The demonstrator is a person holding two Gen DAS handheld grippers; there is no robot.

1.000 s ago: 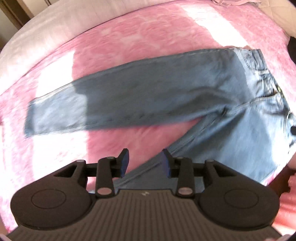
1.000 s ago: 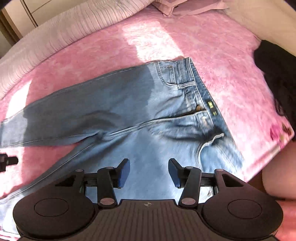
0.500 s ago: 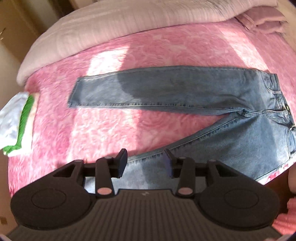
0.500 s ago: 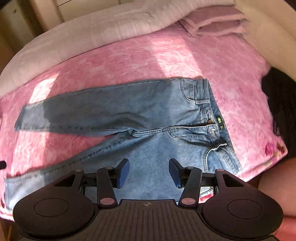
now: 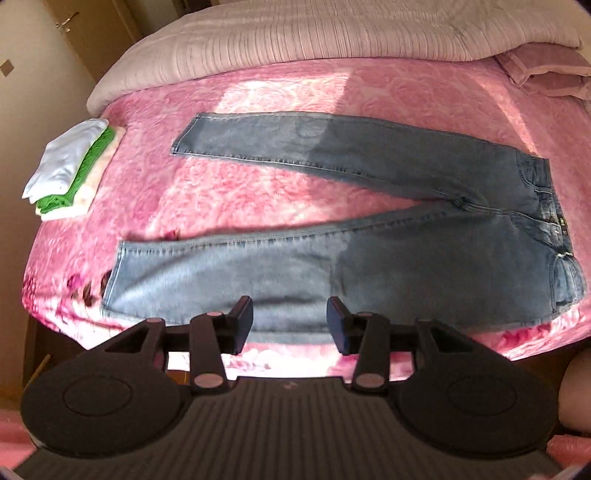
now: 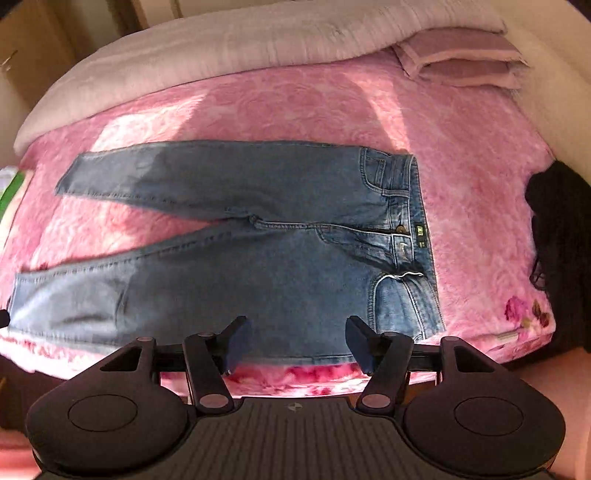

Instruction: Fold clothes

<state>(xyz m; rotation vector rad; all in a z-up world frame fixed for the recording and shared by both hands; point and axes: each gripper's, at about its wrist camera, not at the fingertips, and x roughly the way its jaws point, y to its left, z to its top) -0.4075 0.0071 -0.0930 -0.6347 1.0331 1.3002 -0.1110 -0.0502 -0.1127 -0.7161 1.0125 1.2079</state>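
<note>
A pair of blue jeans lies flat on the pink bed cover, legs spread to the left, waistband to the right. My left gripper hovers above the near leg by the bed's front edge; its jaws are opening and hold nothing. In the right wrist view the jeans fill the middle, with button and label at the waistband. My right gripper hangs over the near hip and thigh, clear of the cloth, its jaws opening with nothing between them.
A stack of folded clothes, white and green, sits at the bed's left end. A pale quilt and folded mauve bedding lie along the far side. A dark garment lies at the right edge. A wall and door stand beyond the left end.
Both grippers have risen and pulled back from the jeans, so the whole garment and more of the bed show. The left view swung left, revealing the folded stack. Both jaws stand wider.
</note>
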